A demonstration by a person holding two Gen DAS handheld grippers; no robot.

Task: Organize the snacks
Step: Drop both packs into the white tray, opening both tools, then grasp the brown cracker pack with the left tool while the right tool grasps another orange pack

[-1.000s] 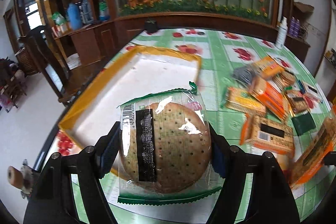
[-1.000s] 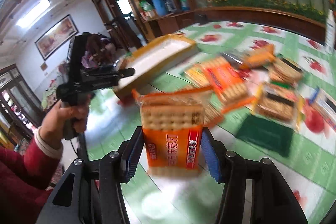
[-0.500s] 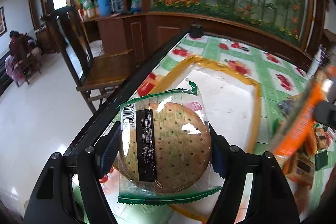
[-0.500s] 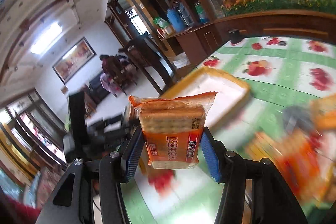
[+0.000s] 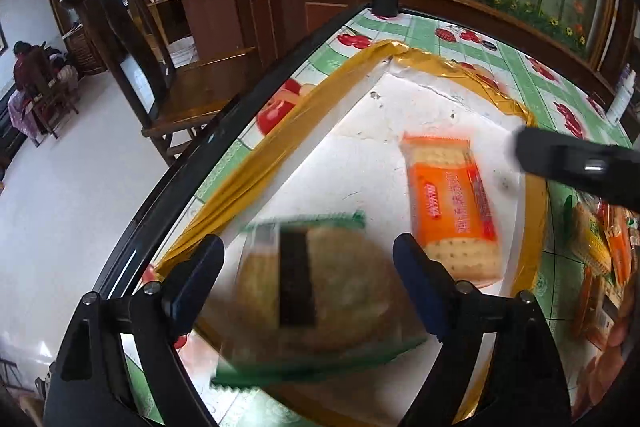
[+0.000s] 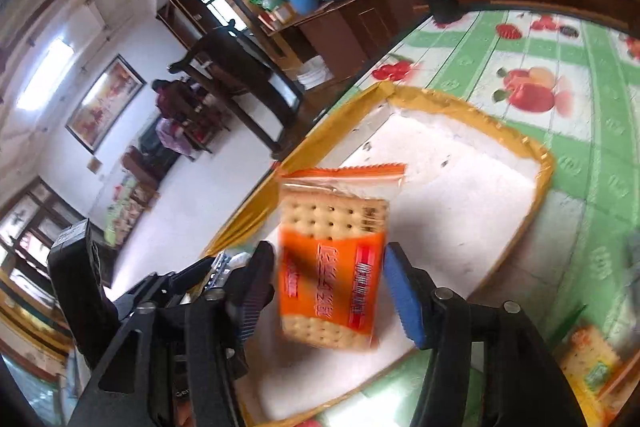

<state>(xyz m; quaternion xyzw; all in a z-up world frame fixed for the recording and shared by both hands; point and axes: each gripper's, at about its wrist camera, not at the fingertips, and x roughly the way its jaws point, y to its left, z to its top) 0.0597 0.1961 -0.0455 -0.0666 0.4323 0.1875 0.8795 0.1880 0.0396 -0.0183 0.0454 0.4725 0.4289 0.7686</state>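
Both grippers have just been opening over the tray [image 5: 532, 211]. The left gripper [image 5: 308, 275] stands apart from the round cracker pack [image 5: 316, 291]; the right gripper [image 6: 328, 291] releases the orange cracker pack [image 6: 332, 267]. Both packs look light, slippery and brittle, best held gently by their edges.

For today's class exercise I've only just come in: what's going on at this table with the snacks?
A person with a gripper in each hand is sorting snack packets into a yellow-rimmed tray. The left gripper has just opened its jaws, and the blurred round cracker packet is dropping clear of them. The right gripper has just opened too, releasing the orange cracker packet over the tray. More snacks wait on the green tablecloth beside it.
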